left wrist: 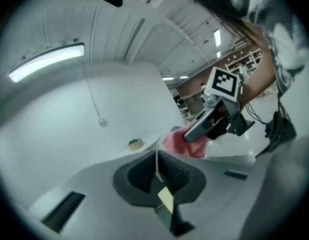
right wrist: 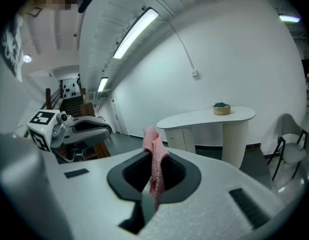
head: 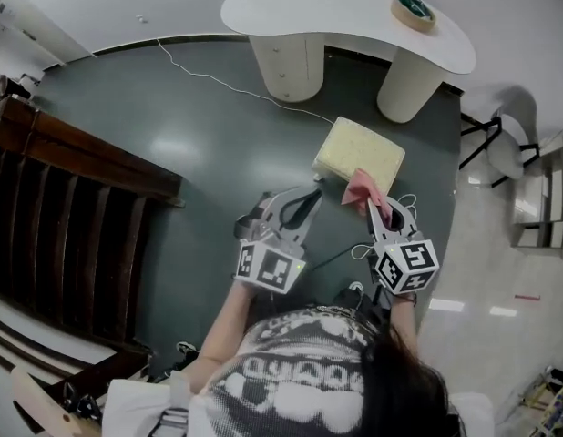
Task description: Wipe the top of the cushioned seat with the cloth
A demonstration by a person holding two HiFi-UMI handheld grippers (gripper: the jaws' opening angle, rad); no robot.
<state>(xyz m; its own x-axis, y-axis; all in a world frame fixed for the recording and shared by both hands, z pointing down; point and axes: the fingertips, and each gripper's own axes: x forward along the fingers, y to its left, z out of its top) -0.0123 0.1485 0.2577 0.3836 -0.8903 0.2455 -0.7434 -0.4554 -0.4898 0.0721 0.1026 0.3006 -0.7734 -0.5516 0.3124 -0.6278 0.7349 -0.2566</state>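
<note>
The pale yellow cushioned seat (head: 358,156) stands on the dark floor in front of me. A pink cloth (head: 363,188) hangs over its near edge, and my right gripper (head: 376,209) is shut on it. In the right gripper view the cloth (right wrist: 154,156) stands up between the jaws of that gripper (right wrist: 153,180). My left gripper (head: 302,204) hovers just left of the seat's near corner, its jaws closed with nothing in them. The left gripper view shows its own jaws (left wrist: 156,165) pressed together, and beyond them the right gripper (left wrist: 213,122) with the cloth (left wrist: 183,142). Neither gripper view shows the seat.
A white curved table (head: 354,12) on two pedestals stands behind the seat, with a small round bowl (head: 414,9) on it. A dark wooden stair rail (head: 72,198) runs along the left. A chair (head: 505,148) stands at the right. A thin cable (head: 218,80) lies across the floor.
</note>
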